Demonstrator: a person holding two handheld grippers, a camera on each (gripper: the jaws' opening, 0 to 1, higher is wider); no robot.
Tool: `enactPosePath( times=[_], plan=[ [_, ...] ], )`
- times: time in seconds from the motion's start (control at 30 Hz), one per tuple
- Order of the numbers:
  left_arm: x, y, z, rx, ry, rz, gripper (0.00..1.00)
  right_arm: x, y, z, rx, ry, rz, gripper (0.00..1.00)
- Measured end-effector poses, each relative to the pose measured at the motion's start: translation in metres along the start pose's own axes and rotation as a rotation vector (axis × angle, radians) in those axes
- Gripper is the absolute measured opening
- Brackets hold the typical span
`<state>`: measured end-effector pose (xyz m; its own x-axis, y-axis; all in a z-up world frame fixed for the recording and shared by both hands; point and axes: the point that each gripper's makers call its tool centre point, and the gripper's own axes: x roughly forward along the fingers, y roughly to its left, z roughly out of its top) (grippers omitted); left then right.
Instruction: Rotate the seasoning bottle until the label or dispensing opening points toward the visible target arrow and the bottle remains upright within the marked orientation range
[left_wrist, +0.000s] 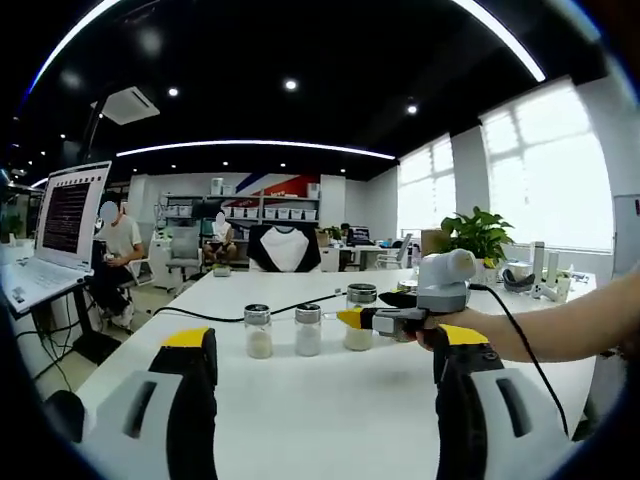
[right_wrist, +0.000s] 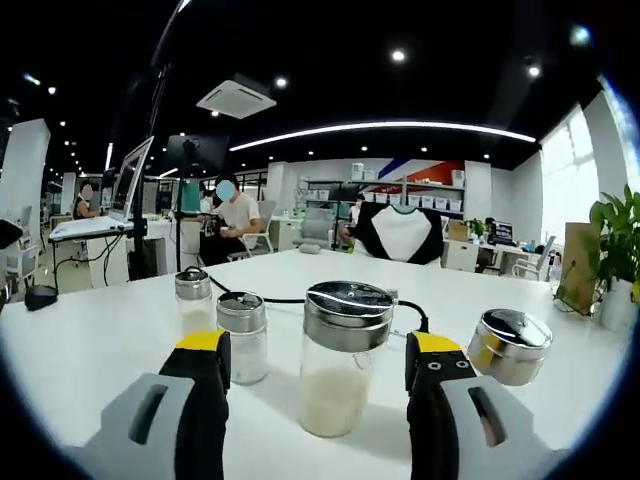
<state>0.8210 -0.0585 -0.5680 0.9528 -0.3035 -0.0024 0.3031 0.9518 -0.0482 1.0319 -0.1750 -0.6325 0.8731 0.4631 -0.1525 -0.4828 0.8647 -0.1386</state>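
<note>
Standing upright on the white surface (right_wrist: 90, 350), the seasoning bottle (right_wrist: 343, 358) sits between the spread jaws of the right gripper (right_wrist: 320, 362), untouched by either. Two smaller shakers (right_wrist: 243, 336) stand just left; a metal-lidded jar (right_wrist: 508, 346) lies right. The left gripper (left_wrist: 325, 365) hangs well back, jaws spread, holding nothing.

Left gripper view farther back over the table (left_wrist: 330, 400); right gripper view close on shared jars (right_wrist: 340, 360).

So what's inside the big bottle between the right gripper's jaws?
The big bottle holds pale powder in its lower part, clear glass above. A metal lid covers the top, hiding any dispensing holes.
</note>
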Motion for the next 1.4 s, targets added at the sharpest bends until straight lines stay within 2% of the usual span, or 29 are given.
enactPosePath(
  times=[0.07, 0.1, 0.17, 0.3, 0.4, 0.5, 0.6, 0.77, 0.87, 1.4],
  plan=[
    [-0.001, 0.001, -0.001, 0.001, 0.002, 0.004, 0.94, 0.004, -0.003, 0.001, 0.001, -0.015, -0.007, 0.7],
    [-0.001, 0.002, -0.001, 0.001, 0.002, 0.005, 0.94, 0.005, -0.007, -0.001, 0.041, 0.002, -0.023, 0.69],
    [-0.001, 0.003, -0.001, 0.0, 0.002, 0.007, 0.94, 0.009, -0.011, 0.001, 0.094, -0.012, -0.03, 0.66],
    [-0.002, 0.007, -0.003, -0.004, 0.004, 0.019, 0.94, 0.014, -0.011, 0.002, 0.048, 0.002, -0.039, 0.61],
    [-0.002, 0.007, -0.003, -0.004, 0.004, 0.019, 0.94, 0.019, -0.012, 0.0, 0.082, 0.012, -0.049, 0.57],
    [-0.002, 0.006, -0.002, -0.008, -0.001, 0.023, 0.94, 0.02, -0.012, -0.008, 0.073, 0.054, -0.074, 0.54],
    [-0.001, 0.006, -0.001, -0.011, -0.007, 0.019, 0.94, 0.024, -0.006, -0.014, 0.078, 0.061, -0.06, 0.51],
    [0.0, 0.005, 0.0, -0.013, -0.01, 0.021, 0.94, 0.026, -0.014, -0.025, 0.03, 0.098, -0.084, 0.43],
    [0.002, 0.002, -0.001, -0.01, -0.003, 0.012, 0.93, 0.025, -0.015, -0.026, 0.078, 0.095, -0.062, 0.42],
    [0.004, -0.007, -0.004, -0.005, -0.002, -0.006, 0.91, 0.019, -0.011, -0.028, 0.086, 0.132, -0.052, 0.41]
  ],
)
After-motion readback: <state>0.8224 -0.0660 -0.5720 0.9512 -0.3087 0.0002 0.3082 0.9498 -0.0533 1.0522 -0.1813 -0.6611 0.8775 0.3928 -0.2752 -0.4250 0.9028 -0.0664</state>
